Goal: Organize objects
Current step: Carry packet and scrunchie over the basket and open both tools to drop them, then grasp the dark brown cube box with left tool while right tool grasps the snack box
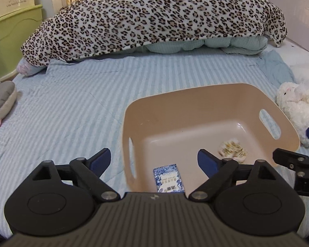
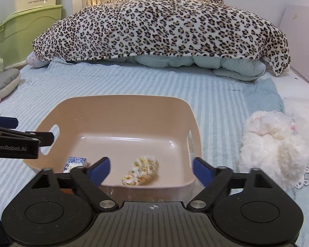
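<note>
1. Bed (image 1: 72, 107) with a blue striped sheet carries everything, and a beige plastic bin (image 1: 187, 100) with cut-out handles sits on it, near the cameras.
2. Inside the bin: a small blue-and-white patterned box (image 1: 168, 178) at the near left corner, and a blurry yellow-and-white floral bundle (image 2: 141, 170) toward the near right. They lie apart from each other.
3. Left tongs (image 1: 154, 160) are spread wide with nothing between them, hovering over the bin's near left edge. The blue pads (image 1: 100, 160) touch nothing.
4. Right tongs (image 2: 151, 167) are spread too, also empty, over the bin's near wall, with the floral bundle showing between the fingers.
5. White fluffy plush toy (image 2: 274, 146) lies on the bed just right of the bin.
6. Far side has a leopard-print blanket (image 2: 160, 24) heaped over a pale blue quilt (image 2: 199, 62). Green storage box (image 2: 24, 26) stands at far left, and a grey cushion (image 2: 2, 82) lies at the bed's left edge.
</note>
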### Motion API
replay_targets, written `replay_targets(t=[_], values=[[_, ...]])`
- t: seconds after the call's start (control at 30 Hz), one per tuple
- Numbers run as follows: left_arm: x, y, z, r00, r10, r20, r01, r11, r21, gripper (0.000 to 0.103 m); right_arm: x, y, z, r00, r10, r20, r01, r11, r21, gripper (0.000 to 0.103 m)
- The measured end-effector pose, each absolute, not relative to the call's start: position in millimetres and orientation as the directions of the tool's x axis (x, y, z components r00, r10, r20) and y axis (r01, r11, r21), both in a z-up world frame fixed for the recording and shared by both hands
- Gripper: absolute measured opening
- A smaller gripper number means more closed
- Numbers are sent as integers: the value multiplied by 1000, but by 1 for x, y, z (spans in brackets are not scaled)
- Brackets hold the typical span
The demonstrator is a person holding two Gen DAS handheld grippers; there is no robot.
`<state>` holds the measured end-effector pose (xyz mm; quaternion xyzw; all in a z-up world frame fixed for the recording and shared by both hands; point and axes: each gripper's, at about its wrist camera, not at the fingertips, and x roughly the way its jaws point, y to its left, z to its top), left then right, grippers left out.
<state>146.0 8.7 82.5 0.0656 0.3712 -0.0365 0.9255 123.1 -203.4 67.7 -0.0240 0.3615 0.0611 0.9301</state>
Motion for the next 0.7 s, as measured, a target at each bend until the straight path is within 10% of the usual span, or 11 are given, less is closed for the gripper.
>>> replay_targets(t=[0.7], values=[[68,40,42,639,15,-769,113,987,113,94,69,-215,34,630,26,-776,-93,995,-42,101]])
